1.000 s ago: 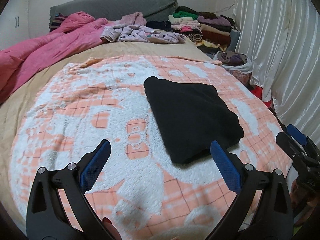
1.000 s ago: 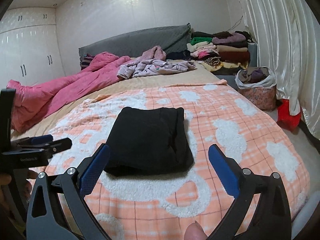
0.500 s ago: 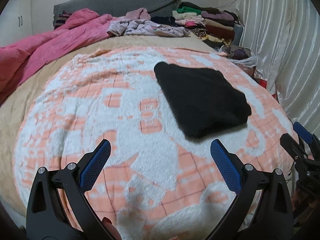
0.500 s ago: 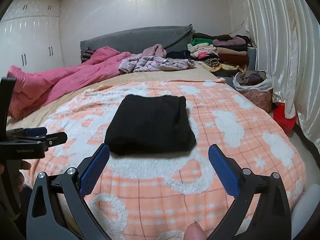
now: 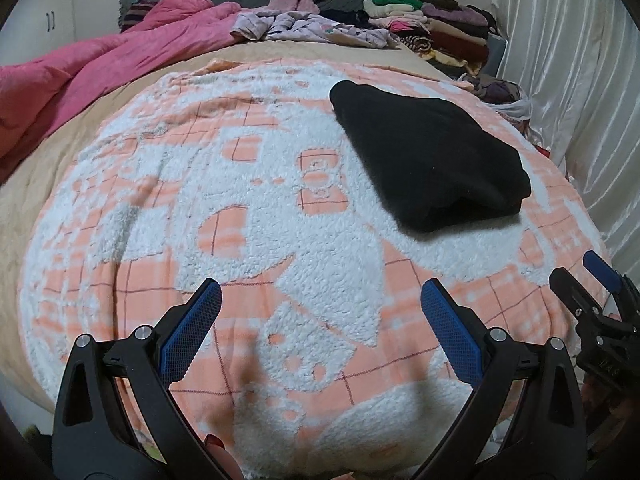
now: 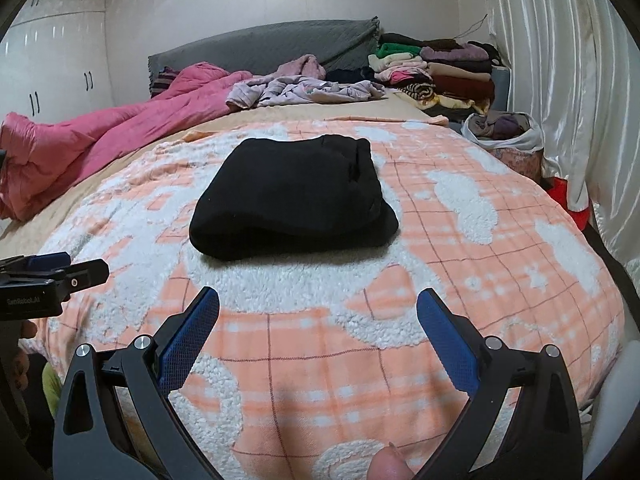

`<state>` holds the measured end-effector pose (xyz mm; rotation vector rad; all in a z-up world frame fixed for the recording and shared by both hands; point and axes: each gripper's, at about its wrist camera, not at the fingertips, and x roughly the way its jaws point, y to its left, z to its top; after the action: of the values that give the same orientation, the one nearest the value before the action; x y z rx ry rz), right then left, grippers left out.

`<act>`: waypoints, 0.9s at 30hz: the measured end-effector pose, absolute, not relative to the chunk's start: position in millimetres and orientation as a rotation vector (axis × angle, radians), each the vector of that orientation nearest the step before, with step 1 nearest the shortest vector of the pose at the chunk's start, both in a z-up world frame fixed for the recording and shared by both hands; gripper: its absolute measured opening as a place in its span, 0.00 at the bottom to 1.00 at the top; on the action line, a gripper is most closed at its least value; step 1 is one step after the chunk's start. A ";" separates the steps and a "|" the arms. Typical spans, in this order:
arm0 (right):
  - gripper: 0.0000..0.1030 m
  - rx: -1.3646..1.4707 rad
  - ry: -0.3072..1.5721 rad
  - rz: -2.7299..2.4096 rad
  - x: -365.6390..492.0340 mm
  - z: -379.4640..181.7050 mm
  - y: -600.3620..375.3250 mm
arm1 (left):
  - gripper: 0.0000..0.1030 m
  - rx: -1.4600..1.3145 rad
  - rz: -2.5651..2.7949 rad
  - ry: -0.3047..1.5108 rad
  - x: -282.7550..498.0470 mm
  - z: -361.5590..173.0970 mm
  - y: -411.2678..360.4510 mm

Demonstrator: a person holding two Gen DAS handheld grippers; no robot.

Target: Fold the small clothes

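Note:
A black garment (image 5: 428, 156) (image 6: 294, 196) lies folded into a thick rectangle on the orange-and-white fleece blanket (image 5: 248, 216) (image 6: 440, 280). My left gripper (image 5: 320, 320) is open near the foot of the bed, well short of the garment and to its left, with nothing between its blue pads. My right gripper (image 6: 318, 320) is open too, back from the garment's near edge and holding nothing. Each gripper shows at the edge of the other's view: the right gripper (image 5: 596, 280) on the right, the left gripper (image 6: 60, 270) on the left.
A pink quilt (image 6: 104, 140) and a heap of lilac clothes (image 6: 300, 90) lie toward the grey headboard (image 6: 260, 52). Stacked folded clothes (image 6: 440, 68) and a bag of laundry (image 6: 504, 132) sit at the right by white curtains (image 6: 560, 80). White wardrobes (image 6: 52, 68) stand at left.
Both grippers have pulled back and dropped lower toward the foot of the bed, so the folded black garment now lies farther off. Both stayed open.

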<state>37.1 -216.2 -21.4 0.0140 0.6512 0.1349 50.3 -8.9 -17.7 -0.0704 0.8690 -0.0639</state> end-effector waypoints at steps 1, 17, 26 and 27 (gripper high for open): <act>0.96 0.015 0.653 0.138 37.3 -22.4 -215.8 | 0.91 -0.069 -0.063 0.871 50.3 -18.4 -9.2; 0.96 0.014 0.664 0.165 37.9 -26.4 -212.9 | 0.91 -0.083 -0.047 0.893 50.1 -22.3 -6.7; 0.96 0.015 0.663 0.167 37.2 -25.6 -213.1 | 0.91 -0.082 -0.044 0.893 50.1 -22.2 -7.4; 0.96 0.018 0.662 0.166 37.2 -25.5 -213.3 | 0.91 -0.081 -0.043 0.892 49.7 -22.2 -7.3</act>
<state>37.2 -213.3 -25.5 0.0177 0.6624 0.1658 49.7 -7.3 -22.2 -0.0814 0.8922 -0.0431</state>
